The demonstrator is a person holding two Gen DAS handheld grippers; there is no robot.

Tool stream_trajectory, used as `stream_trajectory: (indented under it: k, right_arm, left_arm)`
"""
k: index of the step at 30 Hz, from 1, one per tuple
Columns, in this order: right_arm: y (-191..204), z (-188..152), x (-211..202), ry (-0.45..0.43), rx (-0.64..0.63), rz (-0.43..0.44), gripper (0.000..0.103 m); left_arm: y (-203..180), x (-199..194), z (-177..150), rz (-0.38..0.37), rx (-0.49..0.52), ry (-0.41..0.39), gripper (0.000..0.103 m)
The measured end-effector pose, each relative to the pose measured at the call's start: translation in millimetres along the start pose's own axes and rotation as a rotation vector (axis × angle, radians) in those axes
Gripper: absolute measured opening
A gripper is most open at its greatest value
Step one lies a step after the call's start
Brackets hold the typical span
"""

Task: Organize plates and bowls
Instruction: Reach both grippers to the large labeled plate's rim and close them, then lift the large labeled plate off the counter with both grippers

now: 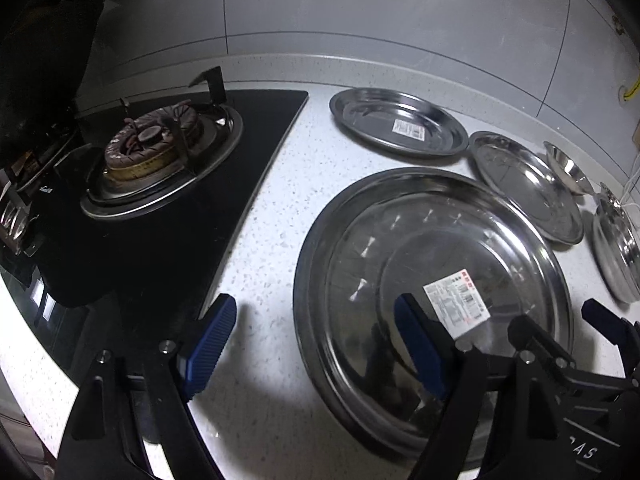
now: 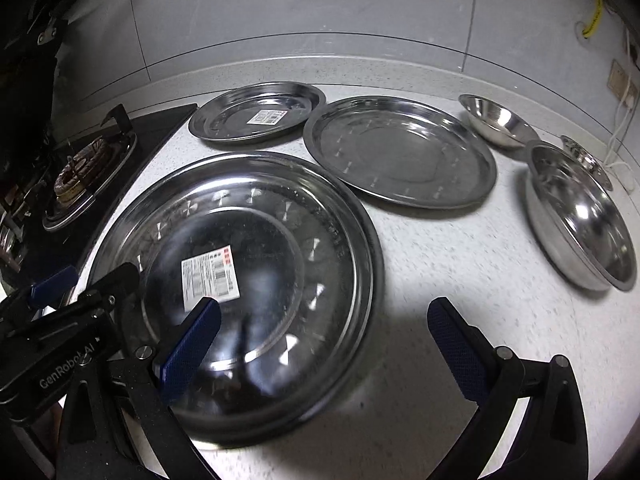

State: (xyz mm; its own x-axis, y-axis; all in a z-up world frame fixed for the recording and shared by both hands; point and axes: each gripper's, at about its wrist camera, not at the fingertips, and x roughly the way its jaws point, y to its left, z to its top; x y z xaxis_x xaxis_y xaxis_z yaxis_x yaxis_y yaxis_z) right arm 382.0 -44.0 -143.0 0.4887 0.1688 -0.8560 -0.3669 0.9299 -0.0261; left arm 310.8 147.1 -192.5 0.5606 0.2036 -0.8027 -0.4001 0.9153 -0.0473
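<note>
A large steel plate (image 1: 432,272) (image 2: 240,280) with a paper label lies on the white counter, nearest me. Behind it lie a small labelled plate (image 1: 398,126) (image 2: 256,112) and a medium plate (image 1: 528,186) (image 2: 400,152). To the right sit a large steel bowl (image 2: 580,212) (image 1: 616,256) and a small bowl (image 2: 496,120) (image 1: 566,168). My left gripper (image 1: 316,344) is open, astride the big plate's left rim. My right gripper (image 2: 324,344) is open, astride the same plate's right rim. Both hold nothing.
A black gas hob with a burner (image 1: 160,148) (image 2: 80,176) lies left of the plates. A grey tiled wall (image 2: 320,20) runs behind the counter. A third small steel dish (image 2: 586,162) peeks out behind the large bowl. White cables hang at the far right.
</note>
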Motion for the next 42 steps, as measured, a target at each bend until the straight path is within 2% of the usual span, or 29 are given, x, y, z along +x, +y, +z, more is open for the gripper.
stream_trajectory:
  k: [2,4,5,7,12,14,16,17,20,22,23,25,27,35,42]
  right_arm:
    - [0,4,3,0.003,-0.003,0.014,0.098]
    - [-1,8,7,0.015,0.002,0.043,0.082]
    - [-1,9,9,0.02,0.002,0.057,0.077]
    - [-3,10,13,0.034,0.006,0.076,0.071]
    - [-8,8,13,0.023,-0.008,0.098,0.062]
    - [-12,8,13,0.024,-0.008,0.105,0.057]
    - [-16,7,11,0.02,-0.003,0.114,0.046]
    - [-19,7,10,0.019,-0.002,0.118,0.042]
    - [-27,9,10,0.033,0.016,0.115,0.027]
    - [-32,10,10,0.041,0.017,0.106,0.016]
    - [-34,10,10,0.046,0.015,0.101,0.015]
    - [-37,9,9,0.049,0.01,0.102,0.014]
    - [-38,10,8,0.053,0.007,0.096,0.014]
    - [-45,5,2,0.109,0.007,0.11,0.013]
    - [-60,-7,-16,0.124,0.026,0.119,0.013]
  left_arm:
    - [0,7,2,-0.021,-0.003,0.031,0.08]
    - [-2,11,5,-0.023,0.009,0.037,0.08]
    - [-3,11,6,-0.025,0.013,0.04,0.08]
    - [-5,13,9,-0.039,0.018,0.046,0.08]
    - [-10,18,14,-0.066,0.056,0.048,0.08]
    - [-12,18,15,-0.107,0.066,0.056,0.08]
    - [-14,17,16,-0.154,0.076,0.068,0.08]
    - [-16,18,16,-0.148,0.079,0.073,0.079]
    - [-15,16,15,-0.122,0.077,0.065,0.068]
    - [-10,15,15,-0.104,0.055,0.062,0.048]
    - [-5,15,16,-0.1,0.033,0.065,0.042]
    - [7,15,18,-0.117,-0.024,0.075,0.021]
    - [14,15,18,-0.139,-0.051,0.09,0.011]
    - [13,5,8,-0.167,-0.063,0.133,0.01]
    - [3,-17,-3,-0.192,-0.053,0.126,0.01]
